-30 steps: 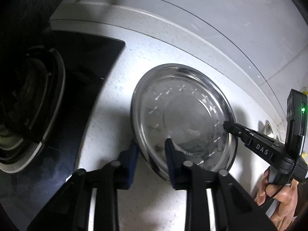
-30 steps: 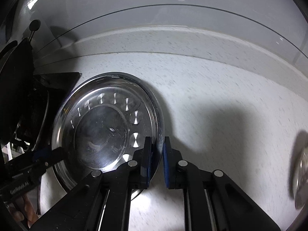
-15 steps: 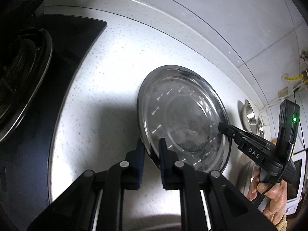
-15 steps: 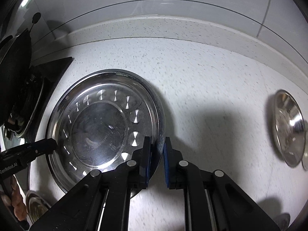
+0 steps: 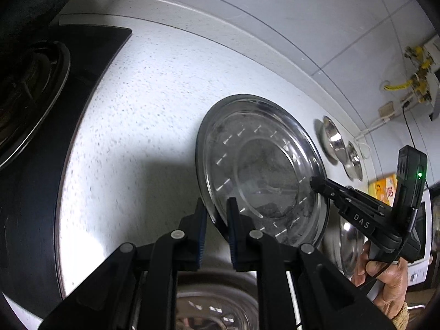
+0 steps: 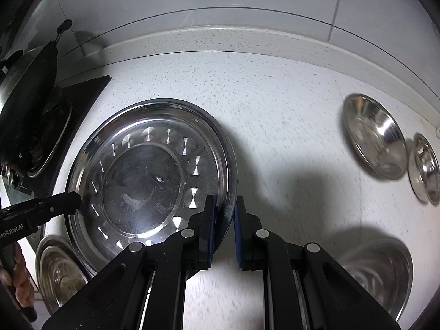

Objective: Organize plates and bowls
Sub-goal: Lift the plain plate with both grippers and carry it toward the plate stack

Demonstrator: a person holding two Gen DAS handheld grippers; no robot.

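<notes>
**Ana:** Left wrist view has the plate (image 5: 261, 170) lifted off the counter (image 5: 154, 104), one hand-held gripper on each side of its rim. What could go wrong?

**Ben:** My guess is a slip. Steel is slick, each grip bites only a thin edge, and if the two hands drift apart or twist unevenly the plate could tip out and land on the bowls below (one sits right under it, near edge).

**Ana:** How do the jaws stand?

**Ben:** Left hand-held gripper (image 5: 216, 220) is pinched nearly together on the near-left rim. Right hand-held gripper (image 6: 223, 220) is likewise clamped on the plate's right rim, pads either side of the lip.

**Ana:** And the other dishes?

**Ben:** Two bowls (image 6: 374, 137) lie on the counter to the far right, well apart from the plate; the stove (image 5: 33, 88) is at left.
</notes>
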